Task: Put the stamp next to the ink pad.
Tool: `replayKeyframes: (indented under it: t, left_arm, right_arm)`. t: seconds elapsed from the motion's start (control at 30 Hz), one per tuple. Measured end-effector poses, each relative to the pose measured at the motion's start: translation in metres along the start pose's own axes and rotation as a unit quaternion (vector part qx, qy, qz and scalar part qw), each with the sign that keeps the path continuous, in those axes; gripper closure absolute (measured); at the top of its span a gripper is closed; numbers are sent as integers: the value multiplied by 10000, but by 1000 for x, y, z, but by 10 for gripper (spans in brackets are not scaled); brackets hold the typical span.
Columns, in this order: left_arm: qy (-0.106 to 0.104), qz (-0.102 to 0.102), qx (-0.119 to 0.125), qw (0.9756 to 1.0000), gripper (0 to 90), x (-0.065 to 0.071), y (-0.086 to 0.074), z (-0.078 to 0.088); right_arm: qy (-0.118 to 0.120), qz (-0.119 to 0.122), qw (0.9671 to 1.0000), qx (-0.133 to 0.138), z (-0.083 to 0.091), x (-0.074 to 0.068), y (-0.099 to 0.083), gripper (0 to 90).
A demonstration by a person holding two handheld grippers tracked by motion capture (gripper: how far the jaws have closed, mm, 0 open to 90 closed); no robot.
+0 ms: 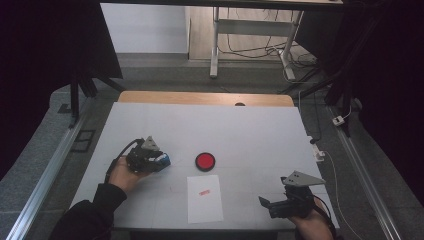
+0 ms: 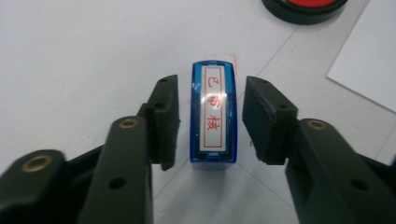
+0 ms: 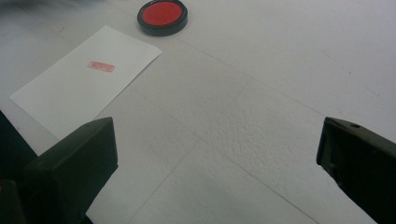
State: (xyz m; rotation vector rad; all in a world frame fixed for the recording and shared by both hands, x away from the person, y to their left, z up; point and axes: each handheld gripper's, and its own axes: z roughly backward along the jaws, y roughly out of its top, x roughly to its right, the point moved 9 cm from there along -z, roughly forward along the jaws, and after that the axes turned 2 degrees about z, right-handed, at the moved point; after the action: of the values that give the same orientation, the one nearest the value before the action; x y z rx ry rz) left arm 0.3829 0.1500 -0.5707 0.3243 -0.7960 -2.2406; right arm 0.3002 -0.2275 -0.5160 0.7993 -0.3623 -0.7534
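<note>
- Stamp (image 2: 214, 116), one blue self-inking stamp with a white label of red characters, stands on the white table (image 1: 250, 130) between the jaws of the left gripper (image 2: 210, 121). There is a gap on each side, so neither pad presses on it. It sits level and flat on its base, which I judge to be a put-down: the stamp is set where it can stand alone, and the jaws are parted to let go.
- In the high view the left gripper (image 1: 161, 161) has the stamp (image 1: 164, 160) at its tip, close to the left of the ink pad.
- Right gripper (image 3: 215, 140) has its two jaws wide apart with only bare table between them. It rests near the table's front edge, likely parked out of the way.
- Paper (image 3: 88, 79), one white sheet, lies ahead and to the left of the right jaws. It carries one small red rectangular imprint (image 3: 101, 66), too small to read. The mark suggests the stamping is already done.
- Ink pad (image 3: 162, 17), one round red pad in a black case, sits beyond the sheet's far corner, lid off. In the left gripper view the ink pad (image 2: 303, 7) lies past the stamp to the right, within easy reach for inking.
</note>
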Motion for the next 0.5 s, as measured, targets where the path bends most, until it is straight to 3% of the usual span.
replayKeyframes:
  t: [0.27,0.5]
  left_arm:
    - [-157,244,264,9992,391,0,6,17]
    - [-460,385,517,9969,271,11,12,31]
  right_arm:
    - [4,34,10000,-16,-1,-1,0,0]
    - [3,53,10000,-34,-2,-1,1,0]
